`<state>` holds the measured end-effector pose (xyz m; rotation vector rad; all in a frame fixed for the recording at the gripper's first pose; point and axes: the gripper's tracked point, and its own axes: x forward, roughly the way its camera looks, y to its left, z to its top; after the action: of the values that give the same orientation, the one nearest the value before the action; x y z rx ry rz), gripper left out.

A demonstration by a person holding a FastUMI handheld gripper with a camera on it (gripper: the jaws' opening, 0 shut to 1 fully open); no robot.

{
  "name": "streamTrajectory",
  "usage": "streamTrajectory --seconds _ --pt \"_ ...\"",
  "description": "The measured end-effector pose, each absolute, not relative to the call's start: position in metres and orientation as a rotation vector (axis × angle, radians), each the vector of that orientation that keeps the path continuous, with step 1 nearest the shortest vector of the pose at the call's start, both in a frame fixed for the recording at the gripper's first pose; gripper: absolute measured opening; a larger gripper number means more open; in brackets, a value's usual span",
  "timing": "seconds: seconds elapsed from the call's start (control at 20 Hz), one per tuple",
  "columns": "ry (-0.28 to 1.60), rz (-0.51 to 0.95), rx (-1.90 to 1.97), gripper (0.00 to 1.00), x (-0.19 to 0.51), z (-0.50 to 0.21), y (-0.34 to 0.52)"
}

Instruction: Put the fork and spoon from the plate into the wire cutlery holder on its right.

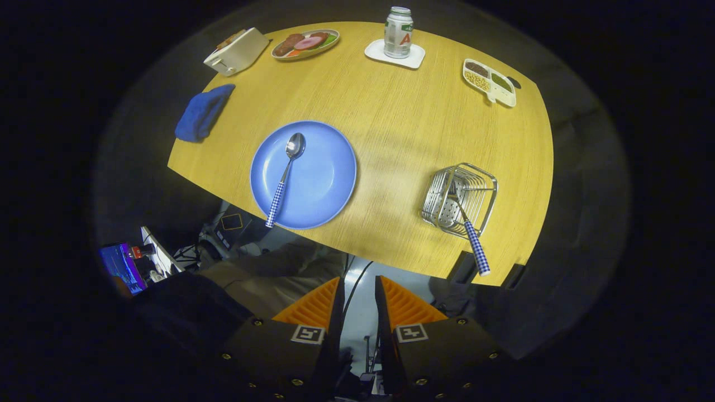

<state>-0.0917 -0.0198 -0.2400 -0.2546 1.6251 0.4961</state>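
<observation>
Gripper view: the gripper (pixel 357 293) hangs back off the table edge, fingers a narrow gap apart, holding nothing. Beyond them the spoon (pixel 285 176) lies on the blue plate (pixel 327 178), checked handle nearest; the fork (pixel 466 220) already leans in the wire cutlery holder (pixel 461 195). Best grip the spoon across its handle, then lift clear.

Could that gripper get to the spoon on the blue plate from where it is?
Probably yes. The gripper holds nothing, its fingers slightly apart, and the spoon lies bare on the plate, its handle overhanging the near rim.
</observation>
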Motion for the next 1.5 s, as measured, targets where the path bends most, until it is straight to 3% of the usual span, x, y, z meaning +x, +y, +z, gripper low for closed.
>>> streamTrajectory --seconds 0.6,1.5 --pt "1.585 0.585 -0.144 0.32 -0.120 -0.269 0.088" --pt "1.617 0.461 -0.006 0.32 -0.108 -0.357 0.159"
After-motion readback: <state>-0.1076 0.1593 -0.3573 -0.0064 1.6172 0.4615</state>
